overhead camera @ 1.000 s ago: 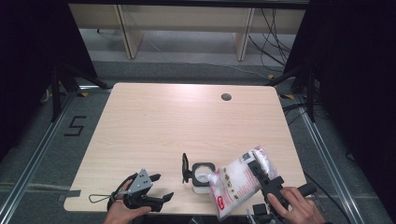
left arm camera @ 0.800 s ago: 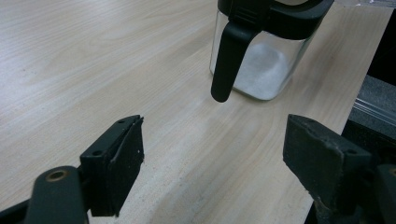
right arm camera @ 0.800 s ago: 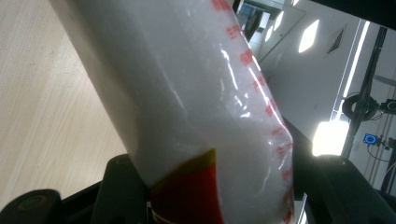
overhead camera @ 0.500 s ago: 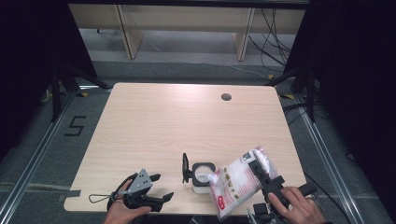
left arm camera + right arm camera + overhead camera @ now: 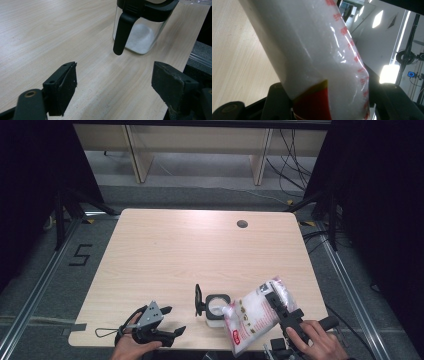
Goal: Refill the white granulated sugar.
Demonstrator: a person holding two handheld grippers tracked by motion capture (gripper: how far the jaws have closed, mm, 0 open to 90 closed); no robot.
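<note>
A clear square jar (image 5: pixel 216 309) with a black rim and an open hinged lid (image 5: pixel 199 299) stands near the table's front edge; white powder lies in its bottom (image 5: pixel 140 37). My right gripper (image 5: pixel 280 305) is shut on a plastic bag of white powder (image 5: pixel 255 315) with red print, tilted so one corner sits over the jar's mouth. In the right gripper view the bag (image 5: pixel 312 55) sits between both jaws. My left gripper (image 5: pixel 167 320) rests open at the front left of the table, pointing toward the jar, its jaws (image 5: pixel 115 82) apart with nothing between them.
The light wooden table (image 5: pixel 200 250) has a round cable hole (image 5: pixel 242 224) at the back right. Wooden shelf legs and cables stand on the floor beyond. The table's right edge (image 5: pixel 190 57) runs close by the jar.
</note>
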